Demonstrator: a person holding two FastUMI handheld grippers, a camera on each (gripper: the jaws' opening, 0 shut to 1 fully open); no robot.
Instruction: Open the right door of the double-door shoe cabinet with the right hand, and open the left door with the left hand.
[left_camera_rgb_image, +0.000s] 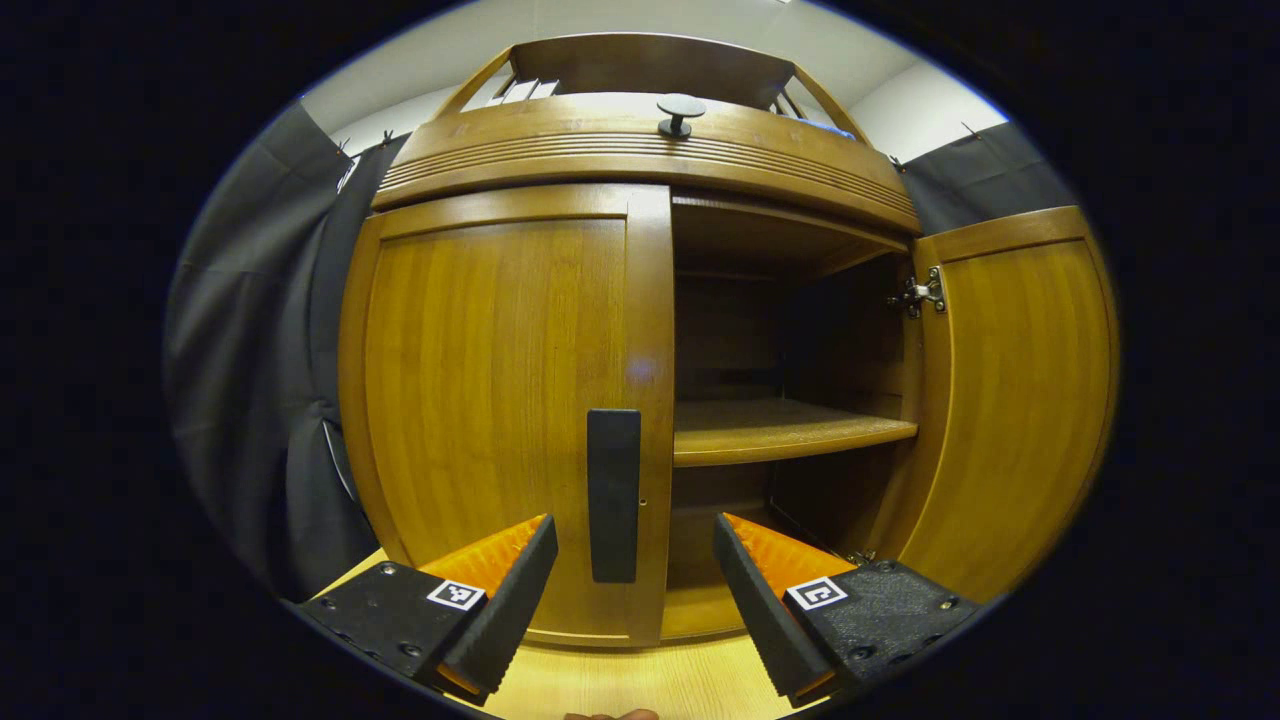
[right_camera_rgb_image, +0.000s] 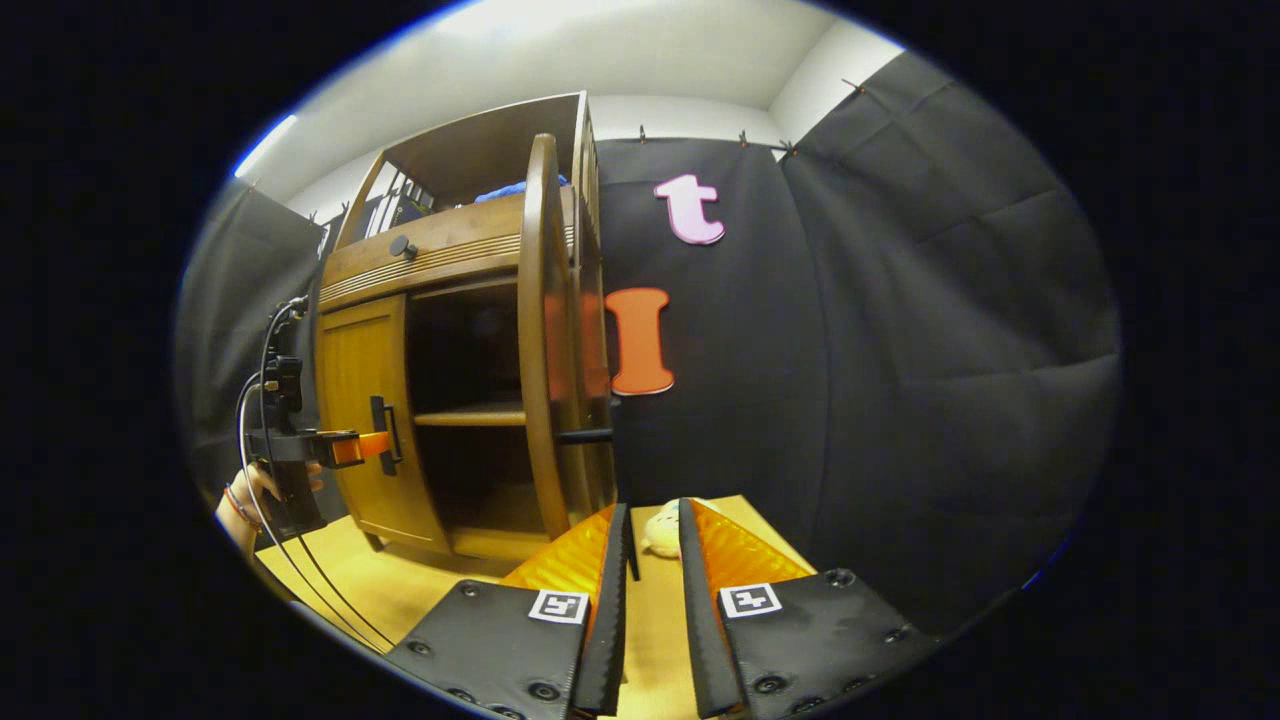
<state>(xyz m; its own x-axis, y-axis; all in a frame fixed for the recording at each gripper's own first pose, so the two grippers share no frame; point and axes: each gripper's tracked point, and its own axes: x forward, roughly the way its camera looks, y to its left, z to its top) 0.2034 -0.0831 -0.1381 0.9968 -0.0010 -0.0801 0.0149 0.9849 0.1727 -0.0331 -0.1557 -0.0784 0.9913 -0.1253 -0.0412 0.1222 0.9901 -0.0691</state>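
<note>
Shoe cabinet (left_camera_rgb_image: 640, 150): a wooden double-door piece standing on a pale wooden surface (left_camera_rgb_image: 620, 685), black cloth hanging behind and to both sides; it is also showing in the right gripper view (right_camera_rgb_image: 440, 255), seen from its right side.
Right door (left_camera_rgb_image: 1010, 400): standing swung wide open, its inner face turned to the room, a metal hinge (left_camera_rgb_image: 922, 293) showing near its top; in the right gripper view the same door (right_camera_rgb_image: 545, 330) is showing edge-on, with its dark handle (right_camera_rgb_image: 585, 436) sticking out to the side.
Left door (left_camera_rgb_image: 500, 400): sitting closed against the frame; its dark upright handle (left_camera_rgb_image: 613, 495) is running down the door's inner edge.
Interior: 1 shelf (left_camera_rgb_image: 790, 430) is crossing the open right half; the rest is lying in shadow.
Left gripper (left_camera_rgb_image: 635, 590): its 2 fingers are standing wide apart, 1 on each side of the left door's handle, not pressing it; in the right gripper view it (right_camera_rgb_image: 375, 447) is reaching that handle, with a hand (right_camera_rgb_image: 250, 495) holding it and cables trailing down.
Right gripper (right_camera_rgb_image: 650, 590): fingers are sitting narrow with a slim gap between them, gripping nothing; it is hanging beside the open door's edge.
Knob (left_camera_rgb_image: 680, 112): a small dark knob is sitting on the band above the doors.
Small pale object (right_camera_rgb_image: 662, 530): lying on the surface beyond the right gripper's tips; I cannot tell what it is.
</note>
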